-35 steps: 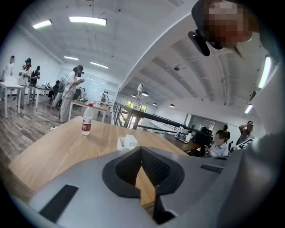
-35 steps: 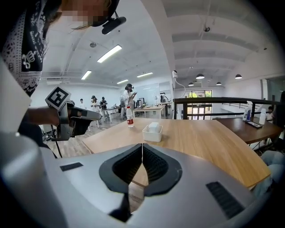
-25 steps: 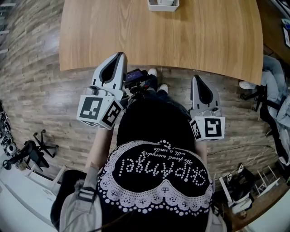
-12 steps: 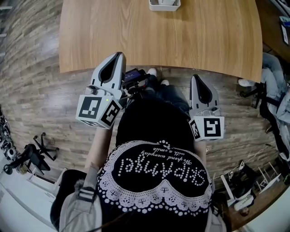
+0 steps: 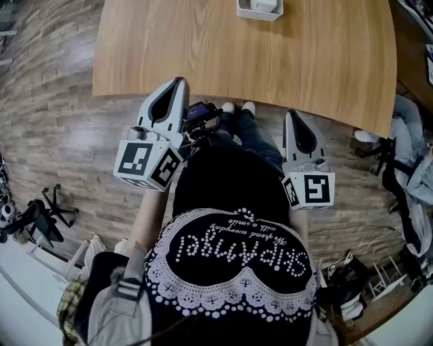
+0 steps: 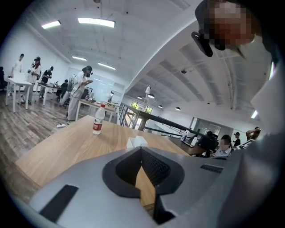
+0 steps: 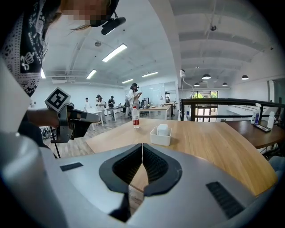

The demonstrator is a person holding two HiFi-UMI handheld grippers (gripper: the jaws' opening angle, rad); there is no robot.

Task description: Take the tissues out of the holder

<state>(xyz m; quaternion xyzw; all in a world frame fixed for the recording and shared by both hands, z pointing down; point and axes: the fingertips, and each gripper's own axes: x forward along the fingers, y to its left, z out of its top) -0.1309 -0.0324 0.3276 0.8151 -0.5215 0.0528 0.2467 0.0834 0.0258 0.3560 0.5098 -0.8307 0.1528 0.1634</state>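
A white tissue holder [image 5: 259,9] stands at the far edge of the wooden table [image 5: 243,61], with a white tissue pack [image 7: 163,129] sticking up out of it. In the right gripper view the holder [image 7: 160,137] sits ahead on the tabletop, well beyond the jaws. Both grippers hang over the floor at the table's near edge, in front of the person's body. My left gripper [image 5: 178,82] is shut and empty, as is my right gripper [image 5: 292,116]. The holder [image 6: 136,142] shows just above the left jaw tips.
A water bottle [image 7: 135,116] stands on the table left of the holder, also as the bottle [image 6: 98,119] in the left gripper view. A chair with clothing [image 5: 406,149] is at the table's right end, a black stand [image 5: 40,219] on the floor left. People work at distant desks.
The head view has shifted: the table and holder now sit a little further right and lower in it. Both grippers keep their places, shut.
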